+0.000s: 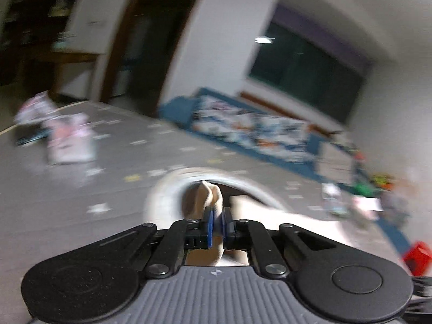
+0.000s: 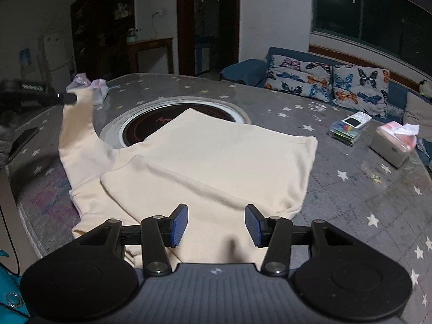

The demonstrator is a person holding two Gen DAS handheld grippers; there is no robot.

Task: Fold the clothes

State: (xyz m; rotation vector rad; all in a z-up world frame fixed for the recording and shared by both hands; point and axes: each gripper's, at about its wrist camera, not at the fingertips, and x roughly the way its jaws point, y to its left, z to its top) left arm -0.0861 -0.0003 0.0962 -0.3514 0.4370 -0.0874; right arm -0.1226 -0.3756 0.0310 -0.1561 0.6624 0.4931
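On my left wrist camera, blurred, the left gripper [image 1: 217, 222] is clenched on the cream sleeve [image 1: 208, 197]. On my right wrist camera, the right gripper [image 2: 216, 225] hangs released over the cream sweater [image 2: 216, 156], spread on the starred worktop [image 2: 351, 189].

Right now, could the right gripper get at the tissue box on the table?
Probably yes: the right gripper is open over the cream sweater, and bare table lies between it and the tissue box.
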